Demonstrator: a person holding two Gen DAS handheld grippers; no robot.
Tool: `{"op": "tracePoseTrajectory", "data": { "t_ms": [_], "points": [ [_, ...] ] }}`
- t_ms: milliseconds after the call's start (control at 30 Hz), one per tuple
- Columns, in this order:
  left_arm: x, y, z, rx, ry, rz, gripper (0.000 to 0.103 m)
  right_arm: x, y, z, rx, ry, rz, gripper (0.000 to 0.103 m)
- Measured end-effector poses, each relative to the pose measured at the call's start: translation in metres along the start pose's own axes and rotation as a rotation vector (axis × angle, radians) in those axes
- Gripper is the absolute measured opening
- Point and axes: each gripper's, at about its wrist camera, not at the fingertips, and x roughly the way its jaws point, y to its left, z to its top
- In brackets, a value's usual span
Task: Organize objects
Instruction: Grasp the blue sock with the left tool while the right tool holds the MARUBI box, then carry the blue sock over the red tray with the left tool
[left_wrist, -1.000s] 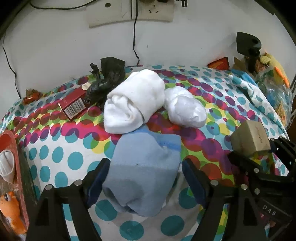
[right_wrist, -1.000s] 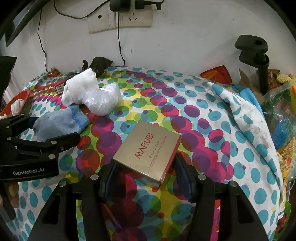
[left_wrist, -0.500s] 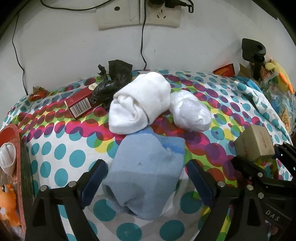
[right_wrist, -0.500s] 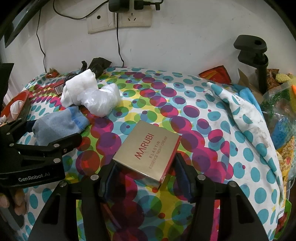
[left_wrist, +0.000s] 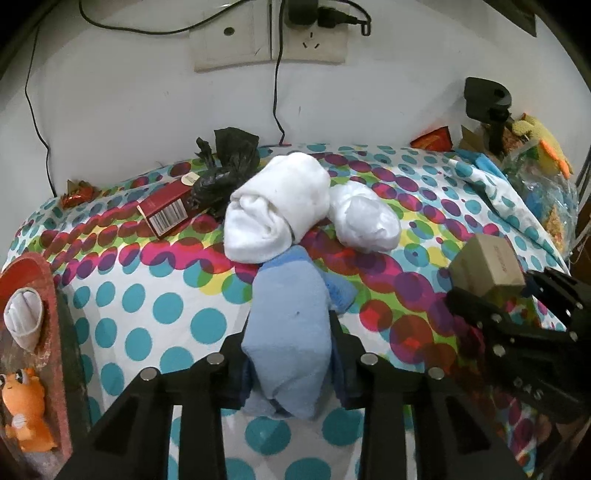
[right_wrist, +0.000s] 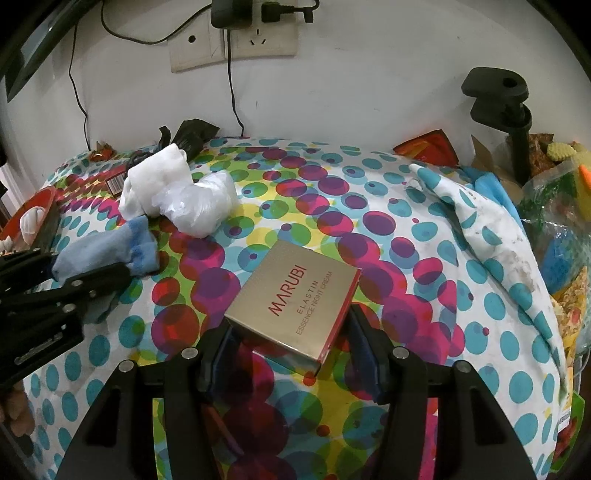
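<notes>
A light blue sock (left_wrist: 288, 306) lies on the dotted tablecloth (left_wrist: 155, 310). My left gripper (left_wrist: 290, 332) is closing on it, and its pads squeeze the sock's near half into a narrow bundle. Just beyond it lie a rolled white sock (left_wrist: 277, 210) and a crumpled white plastic bag (left_wrist: 365, 218). A gold box (right_wrist: 295, 291) printed MARUBI sits tilted between the fingers of my right gripper (right_wrist: 288, 325), which is shut on its sides. The left wrist view shows the same gold box (left_wrist: 487, 266) at the right.
A red carton (left_wrist: 166, 210) and a black bag (left_wrist: 225, 162) lie near the wall. A red tray (left_wrist: 33, 266) holding a rolled white sock and an orange toy stands at the left edge. A black clamp stand (right_wrist: 509, 110), snack bags (right_wrist: 561, 236) and a bunched cloth (right_wrist: 480, 221) crowd the right.
My left gripper's jaws went from wide apart to closed on the blue sock, pinching it narrow. The right gripper and the gold box have stayed put.
</notes>
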Motion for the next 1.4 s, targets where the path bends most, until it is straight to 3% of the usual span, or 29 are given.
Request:
{"op": "tracePoseTrajectory", "data": {
  "t_ms": [133,433,733,1167,1400],
  "points": [
    [-0.013,-0.001,-0.004,0.011,0.003,-0.013,0.033,0.001,0.001,0.0,-0.002,0.002,0.002,0.053],
    [-0.057,-0.007,-0.018,0.107,-0.002,0.039,0.033,0.001,0.003,0.0,0.0,0.0,0.01,0.053],
    [-0.098,0.018,-0.035,0.079,-0.005,0.085,0.033,0.002,0.005,0.0,-0.006,0.003,0.002,0.053],
    [-0.159,0.107,-0.055,-0.058,-0.02,0.215,0.033,0.003,0.007,0.0,-0.01,0.004,-0.006,0.053],
    [-0.172,0.159,-0.07,-0.138,0.007,0.282,0.033,0.003,0.007,0.0,-0.01,0.005,-0.006,0.054]
  ]
}}
